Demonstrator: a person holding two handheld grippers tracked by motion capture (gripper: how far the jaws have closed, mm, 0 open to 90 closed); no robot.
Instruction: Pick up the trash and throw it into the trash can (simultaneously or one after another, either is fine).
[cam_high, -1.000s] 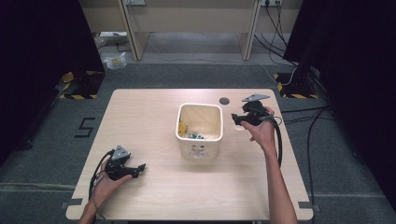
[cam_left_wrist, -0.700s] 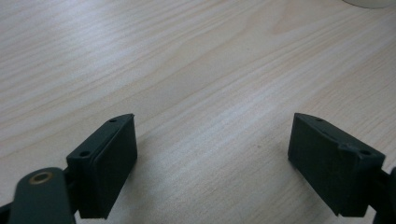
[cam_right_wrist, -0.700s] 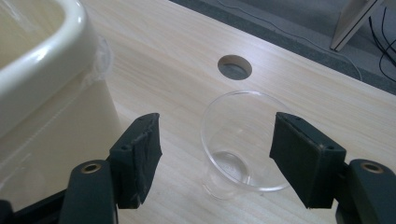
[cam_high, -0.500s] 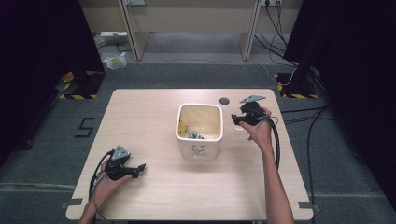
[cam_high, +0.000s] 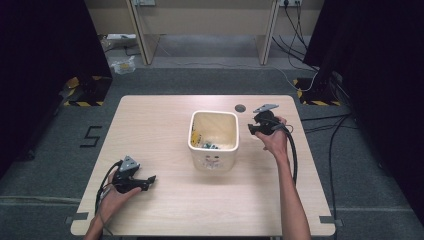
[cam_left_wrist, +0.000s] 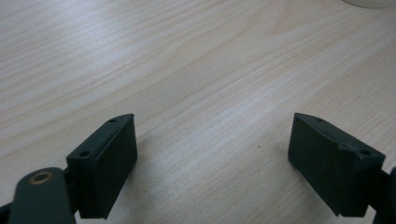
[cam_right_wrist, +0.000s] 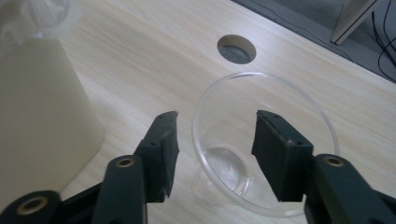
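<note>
Two grippers, one busy: the right gripper straddles the near rim of a clear glass bowl, jaws just been closing, one pad inside, one outside, not pinching yet. Bowl sits at 3 o'clock of the cream bin. In the high view the glass is invisible. Left gripper idles, spread over bare table.

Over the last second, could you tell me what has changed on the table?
The right gripper has come down slightly beside the cream bin, and its jaws have just been closing around the rim of a clear plastic cup, one inside and one outside, not yet pressing. The left gripper stayed open on the table; the bin did not move.
</note>
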